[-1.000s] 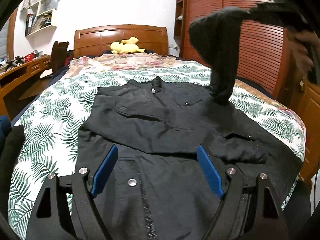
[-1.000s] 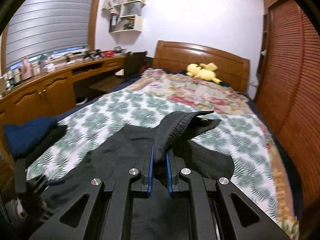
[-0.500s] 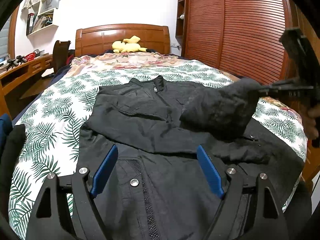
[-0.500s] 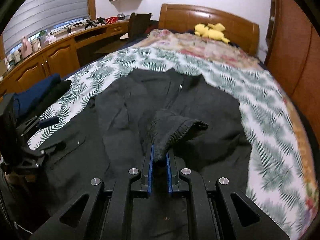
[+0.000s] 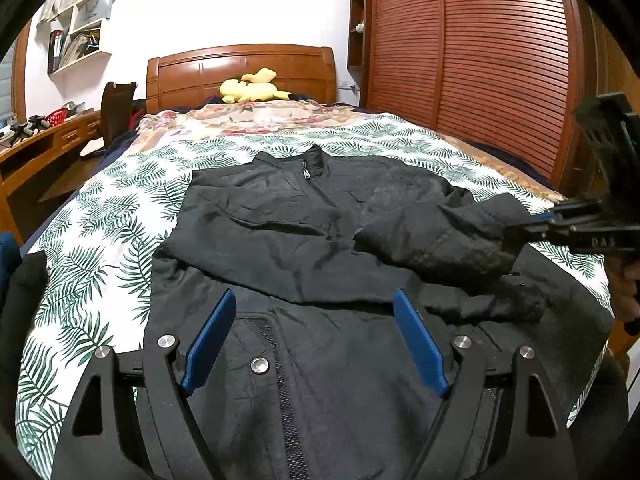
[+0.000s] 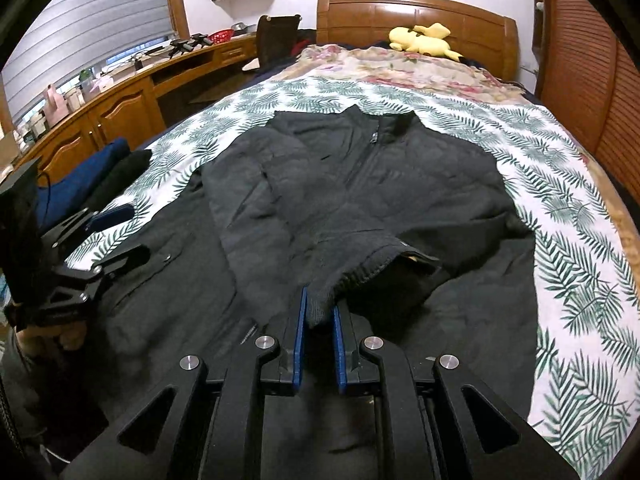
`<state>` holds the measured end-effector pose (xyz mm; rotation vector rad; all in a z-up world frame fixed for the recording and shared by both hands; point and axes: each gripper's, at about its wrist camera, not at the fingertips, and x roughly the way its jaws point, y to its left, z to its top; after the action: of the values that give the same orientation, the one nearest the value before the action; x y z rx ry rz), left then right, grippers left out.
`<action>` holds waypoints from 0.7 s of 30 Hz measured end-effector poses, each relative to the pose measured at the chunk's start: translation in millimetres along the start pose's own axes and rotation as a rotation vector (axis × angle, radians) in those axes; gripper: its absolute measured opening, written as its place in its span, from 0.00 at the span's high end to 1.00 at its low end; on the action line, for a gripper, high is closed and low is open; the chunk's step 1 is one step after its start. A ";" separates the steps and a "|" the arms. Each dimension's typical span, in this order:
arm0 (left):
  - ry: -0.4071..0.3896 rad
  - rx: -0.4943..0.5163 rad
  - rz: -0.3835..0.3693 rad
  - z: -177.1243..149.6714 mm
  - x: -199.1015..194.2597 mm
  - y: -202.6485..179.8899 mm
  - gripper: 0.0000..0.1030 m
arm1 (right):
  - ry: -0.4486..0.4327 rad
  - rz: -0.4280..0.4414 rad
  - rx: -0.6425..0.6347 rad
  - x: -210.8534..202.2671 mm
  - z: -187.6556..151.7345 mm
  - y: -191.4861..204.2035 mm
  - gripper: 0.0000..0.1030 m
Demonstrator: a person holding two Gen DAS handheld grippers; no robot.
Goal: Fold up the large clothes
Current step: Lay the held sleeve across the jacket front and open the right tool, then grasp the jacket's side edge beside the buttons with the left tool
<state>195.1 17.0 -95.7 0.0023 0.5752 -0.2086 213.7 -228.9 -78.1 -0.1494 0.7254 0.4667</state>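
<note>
A large black zip jacket lies face up on the palm-leaf bedspread, collar toward the headboard. My right gripper is shut on the knit cuff of one sleeve, which lies folded across the jacket's front. In the left wrist view that gripper comes in from the right edge with the sleeve resting low on the body. My left gripper is open above the lower front of the jacket, with nothing between its blue pads. In the right wrist view it sits at the jacket's left side.
A yellow plush toy lies by the wooden headboard. A slatted wardrobe runs along the right of the bed, a wooden desk along the left. Folded dark clothes sit at the bed's left edge.
My right gripper came down with the sleeve, from high above the bed to low over the jacket, and the sleeve now lies across the front. The left gripper stayed still and open.
</note>
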 end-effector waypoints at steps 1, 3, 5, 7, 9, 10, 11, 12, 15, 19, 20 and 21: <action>-0.001 0.000 0.000 0.2 -0.3 0.2 0.20 | -0.001 0.003 0.001 0.7 -0.6 1.6 0.88; -0.001 -0.002 0.000 0.2 -0.3 0.0 0.20 | -0.002 0.017 0.003 1.4 -4.0 3.6 0.88; -0.003 -0.002 0.002 0.4 -0.7 -0.2 0.20 | -0.003 0.038 0.001 1.5 -6.7 9.1 0.88; -0.003 -0.003 0.004 0.9 -0.7 0.4 0.20 | -0.004 0.048 -0.007 2.0 -8.7 15.3 0.87; -0.004 -0.005 0.006 1.0 -1.1 1.3 0.20 | -0.002 0.057 -0.010 2.3 -11.3 18.7 0.85; -0.005 -0.006 0.006 1.0 -1.2 1.5 0.20 | -0.001 0.064 -0.008 1.4 -11.7 20.3 0.84; -0.005 -0.007 0.007 1.0 -1.6 2.1 0.20 | 0.001 0.069 -0.006 1.5 -13.0 20.5 0.84; -0.006 -0.007 0.007 1.1 -1.8 2.6 0.20 | 0.002 0.070 -0.006 -0.2 -13.5 21.1 0.81; -0.008 -0.009 0.007 1.0 -3.1 4.0 0.20 | -0.018 0.070 -0.036 -10.2 -15.5 22.9 0.76; -0.011 -0.008 0.006 0.9 -4.7 3.1 0.20 | -0.051 0.036 -0.047 -18.3 -17.2 15.1 0.68; -0.012 -0.007 0.005 0.7 -5.2 2.5 0.20 | -0.058 0.018 -0.049 -18.4 -18.2 12.5 0.67; -0.012 -0.006 0.005 0.6 -5.7 2.0 0.20 | -0.066 -0.002 -0.047 -18.3 -18.7 8.1 0.67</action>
<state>191.2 20.1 -92.2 -0.0037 0.5642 -0.2023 186.8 -233.7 -79.5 -0.1777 0.6498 0.4851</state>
